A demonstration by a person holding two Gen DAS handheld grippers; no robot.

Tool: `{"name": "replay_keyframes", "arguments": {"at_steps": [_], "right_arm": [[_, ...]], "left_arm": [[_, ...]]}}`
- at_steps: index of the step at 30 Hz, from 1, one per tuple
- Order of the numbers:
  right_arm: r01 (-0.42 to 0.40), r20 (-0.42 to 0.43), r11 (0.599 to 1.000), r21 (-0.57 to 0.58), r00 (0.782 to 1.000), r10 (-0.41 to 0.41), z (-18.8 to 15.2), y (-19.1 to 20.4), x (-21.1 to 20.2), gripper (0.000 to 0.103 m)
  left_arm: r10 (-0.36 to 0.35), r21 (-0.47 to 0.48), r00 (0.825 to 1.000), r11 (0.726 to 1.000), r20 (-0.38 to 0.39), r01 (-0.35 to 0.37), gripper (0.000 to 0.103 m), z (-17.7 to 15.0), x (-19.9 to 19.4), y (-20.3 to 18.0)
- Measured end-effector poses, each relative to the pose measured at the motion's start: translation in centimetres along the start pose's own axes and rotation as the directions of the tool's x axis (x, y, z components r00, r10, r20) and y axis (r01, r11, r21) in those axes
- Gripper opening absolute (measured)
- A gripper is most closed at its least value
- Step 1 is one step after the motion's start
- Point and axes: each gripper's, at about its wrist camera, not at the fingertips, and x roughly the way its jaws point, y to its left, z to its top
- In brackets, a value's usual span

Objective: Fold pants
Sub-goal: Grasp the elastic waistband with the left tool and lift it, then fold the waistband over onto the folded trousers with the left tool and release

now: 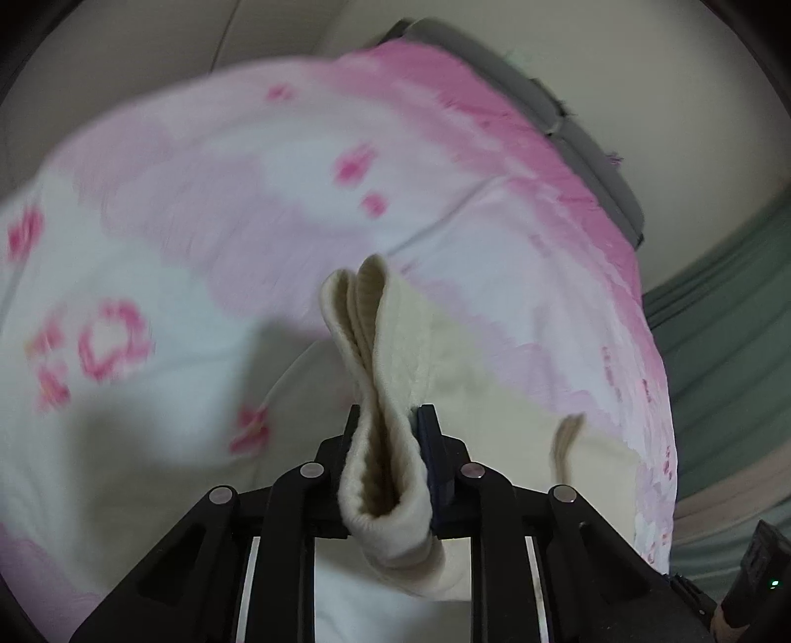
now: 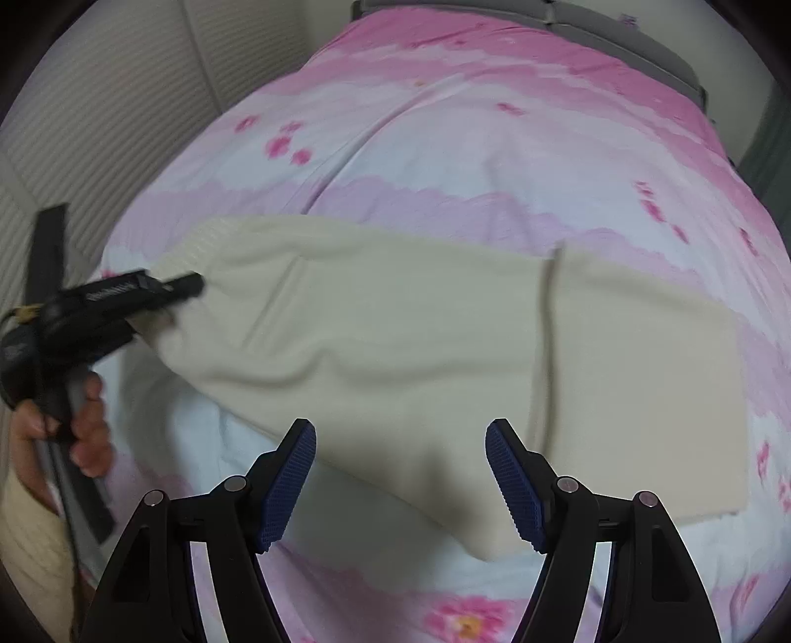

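Cream knit pants (image 2: 395, 336) lie across a pink floral bedspread (image 2: 445, 148), with one end folded over at the right. My left gripper (image 1: 385, 440) is shut on a bunched ribbed end of the pants (image 1: 380, 376) and holds it lifted. In the right wrist view the left gripper (image 2: 193, 284) shows at the pants' left end, held by a hand. My right gripper (image 2: 400, 475) is open and empty, just above the pants' near edge.
The bedspread (image 1: 197, 207) covers a bed with a grey headboard (image 2: 618, 29) at the far end. A pale ribbed wall (image 2: 99, 99) runs along the left. Green fabric (image 1: 731, 297) hangs at the right.
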Motion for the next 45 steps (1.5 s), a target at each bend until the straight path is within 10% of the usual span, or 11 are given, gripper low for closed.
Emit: {"name": "replay_keyframes", "arguments": {"at_steps": [10,21,28,37,45], "right_arm": [[-0.012,0.153,0.986,0.165,0.988,-0.014,-2.1,-10.5,-9.8,0.072],[0.000,0.270,0.961,0.278,0.960,-0.078,-7.8,-24.0,-17.4,0.072],[-0.005,0.245,0.944,0.330,0.966,-0.081,-11.4,-32.3,-19.0,0.072],[0.004,0.212,0.942,0.336,0.974,-0.080,-14.6,-39.8,-18.8,0.072],[0.001,0.185,0.931,0.364,0.980,-0.074,-15.2,-42.5,-17.8,0.072]], "left_arm": [[-0.119,0.306,0.989,0.948,0.086,0.088,0.015,-0.1,-5.9,-19.0],[-0.141,0.448,0.990,0.884,-0.008,0.129,0.014,-7.1,-1.1,-36.9],[0.077,0.500,0.997,0.862,0.028,-0.080,0.014,-13.2,6.3,-43.2],[0.240,0.611,0.970,0.774,-0.041,-0.166,0.015,-21.7,14.6,-48.0],[0.157,0.594,0.967,0.805,-0.202,-0.007,0.063,-23.4,14.8,-48.1]]}}
